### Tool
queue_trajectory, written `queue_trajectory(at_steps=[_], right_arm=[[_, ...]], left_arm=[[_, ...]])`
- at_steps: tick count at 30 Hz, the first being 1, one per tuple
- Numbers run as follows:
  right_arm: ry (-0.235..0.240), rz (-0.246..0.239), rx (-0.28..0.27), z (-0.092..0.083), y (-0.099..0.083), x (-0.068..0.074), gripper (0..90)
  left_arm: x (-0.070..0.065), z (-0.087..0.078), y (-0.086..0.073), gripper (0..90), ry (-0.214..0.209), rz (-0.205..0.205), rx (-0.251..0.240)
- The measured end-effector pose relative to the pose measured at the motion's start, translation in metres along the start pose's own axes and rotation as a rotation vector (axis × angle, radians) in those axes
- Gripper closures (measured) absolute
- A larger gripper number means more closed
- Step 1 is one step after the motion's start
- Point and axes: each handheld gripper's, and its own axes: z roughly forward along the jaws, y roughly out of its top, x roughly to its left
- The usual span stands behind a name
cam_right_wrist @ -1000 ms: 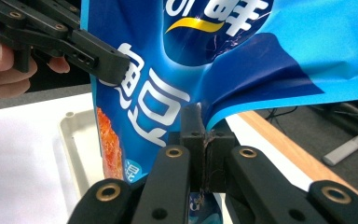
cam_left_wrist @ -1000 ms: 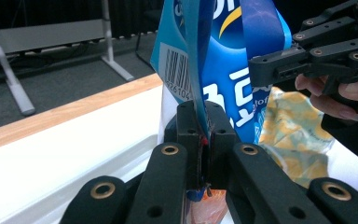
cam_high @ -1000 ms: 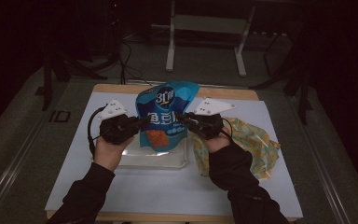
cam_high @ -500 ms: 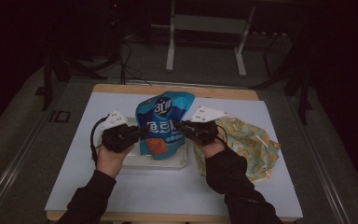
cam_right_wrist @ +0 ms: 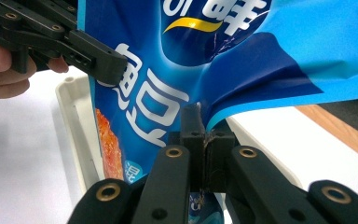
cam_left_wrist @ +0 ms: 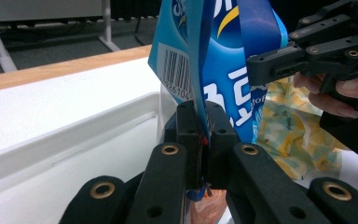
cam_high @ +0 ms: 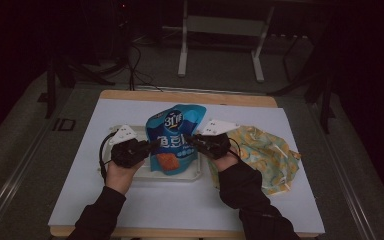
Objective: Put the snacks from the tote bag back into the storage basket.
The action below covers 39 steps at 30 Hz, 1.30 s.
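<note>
High view shows a blue snack bag (cam_high: 174,140) standing upright over a shallow white tray (cam_high: 190,174), held there from both sides. Left of the bag, the left gripper (cam_high: 150,146) pinches one side edge; right of the bag, the right gripper (cam_high: 192,140) pinches the opposite edge. Gripping both sides probably keeps the limp pouch tall and facing the person, since it would likely slump into the tray on its own.

Left gripper view confirms the hold: that gripper's (cam_left_wrist: 203,140) jaws are pressed together on a thin fold of the bag (cam_left_wrist: 223,88), just below its barcode, with the tray wall (cam_left_wrist: 74,154) beside it. Right gripper view shows the same on the other side: the right gripper (cam_right_wrist: 204,140) is clamped tight on a creased seam of the bag (cam_right_wrist: 177,70), and the film puckers around the pinch, which suggests some outward pull.

Right of the bag, a crumpled yellow patterned cloth (cam_high: 267,155) lies on the pale surface (cam_high: 80,200), touching neither the bag nor the tray as far as can be told. The bag's lower end sits in or just above the tray; which is unclear.
</note>
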Motion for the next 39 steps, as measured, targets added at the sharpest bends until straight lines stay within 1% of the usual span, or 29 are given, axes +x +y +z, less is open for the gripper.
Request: queue_trajectory(at_steps=[4,7,9,14,18,20,25,26,27,28,29,30,31,32,33,34,35,36,37,39], right_arm=[[0.003,0.003,0.010,0.003,-0.005,0.001,88.9],[0.013,0.009,0.009,0.002,-0.009,0.001,89.0],[0.014,-0.011,0.014,0.002,-0.010,0.002,88.9],[0.022,-0.013,0.013,-0.001,-0.012,0.004,88.9],[0.031,-0.021,0.004,-0.004,-0.014,0.006,88.9],[0.030,-0.019,0.005,-0.004,-0.014,0.007,88.8],[0.029,-0.015,0.007,-0.003,-0.013,0.007,87.8],[0.033,-0.010,0.008,-0.004,-0.013,0.006,86.7],[0.065,0.016,0.004,-0.005,-0.013,0.003,79.8],[0.078,0.023,0.011,-0.005,-0.013,0.002,77.6],[0.071,0.019,0.015,-0.005,-0.013,0.002,74.3],[0.069,0.021,0.015,-0.005,-0.014,0.001,70.1],[0.069,0.026,0.017,-0.005,-0.014,0.001,65.9],[0.062,0.031,0.014,-0.005,-0.014,0.000,62.1],[0.063,0.034,0.009,-0.006,-0.015,-0.001,56.8],[0.060,0.038,0.012,-0.006,-0.015,-0.002,52.3],[0.057,0.043,0.011,-0.007,-0.015,-0.002,50.2],[0.059,0.043,0.012,-0.008,-0.014,-0.003,46.7],[0.058,0.038,0.012,-0.009,-0.014,-0.004,44.3],[0.055,0.040,0.008,-0.011,-0.015,-0.004,38.5]], left_arm=[[0.001,0.003,-0.005,87.8,0.001,0.007,0.009],[0.002,0.002,-0.009,87.5,-0.013,-0.003,-0.003],[0.000,0.001,-0.011,87.2,-0.010,0.002,-0.006],[-0.005,-0.001,-0.014,86.8,-0.002,0.026,-0.004],[-0.007,-0.004,-0.017,86.6,-0.003,0.016,-0.013],[-0.007,-0.004,-0.016,86.2,0.001,0.020,-0.012],[-0.005,-0.004,-0.016,83.1,-0.003,0.004,-0.016],[-0.004,-0.004,-0.016,83.1,-0.013,-0.004,-0.025],[-0.003,-0.004,-0.016,77.1,-0.019,-0.010,-0.026],[-0.002,-0.004,-0.016,73.0,-0.023,-0.020,-0.025],[-0.002,-0.004,-0.017,68.4,-0.015,-0.024,-0.037],[-0.002,-0.005,-0.018,66.1,-0.017,-0.025,-0.056],[-0.002,-0.006,-0.018,63.1,-0.015,-0.027,-0.060],[-0.002,-0.006,-0.018,60.9,-0.003,-0.024,-0.057],[-0.001,-0.006,-0.019,56.2,0.000,-0.024,-0.056],[0.000,-0.007,-0.019,52.2,-0.008,-0.031,-0.054],[0.000,-0.007,-0.019,49.0,-0.010,-0.035,-0.053],[0.000,-0.007,-0.020,43.1,-0.003,-0.040,-0.052],[0.001,-0.007,-0.021,38.0,-0.007,-0.042,-0.047],[0.002,-0.006,-0.023,31.7,-0.020,-0.046,-0.047]])
